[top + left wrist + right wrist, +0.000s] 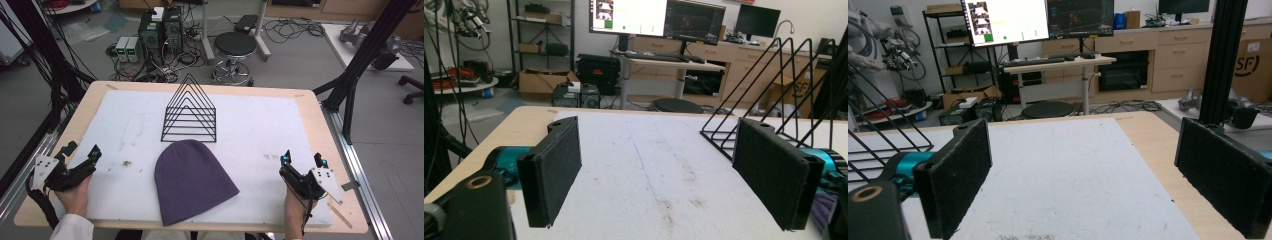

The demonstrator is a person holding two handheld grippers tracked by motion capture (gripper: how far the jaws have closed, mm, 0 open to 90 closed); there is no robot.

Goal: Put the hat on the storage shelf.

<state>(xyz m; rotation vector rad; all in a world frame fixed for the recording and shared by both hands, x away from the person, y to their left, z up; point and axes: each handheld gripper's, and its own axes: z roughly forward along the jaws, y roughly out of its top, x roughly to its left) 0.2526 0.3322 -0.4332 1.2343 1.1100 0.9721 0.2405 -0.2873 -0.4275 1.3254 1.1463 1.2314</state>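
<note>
Jaws: we held both pairs spread wide with nothing between them, as each gripper view showed bare pad between the black jaws.
Left gripper [80, 156]: we kept it at the left edge of the white foam pad [260, 125], well apart from the hat, pointing inward across the table [310, 100].
Right gripper [302, 161]: we rested it near the right front corner of the pad, aimed forward, again clear of the hat.
Purple beanie [192, 181]: it lay flat at the front middle of the pad, between our two grippers, its opening toward us and its crown toward the rack.
Black wire rack [190, 115]: it stood upright just behind the beanie, its triangular dividers in a row; we judged it the likely place for the hat.
Stance: we judged that the grippers flanked the beanie so that either could reach a side of it.
</note>
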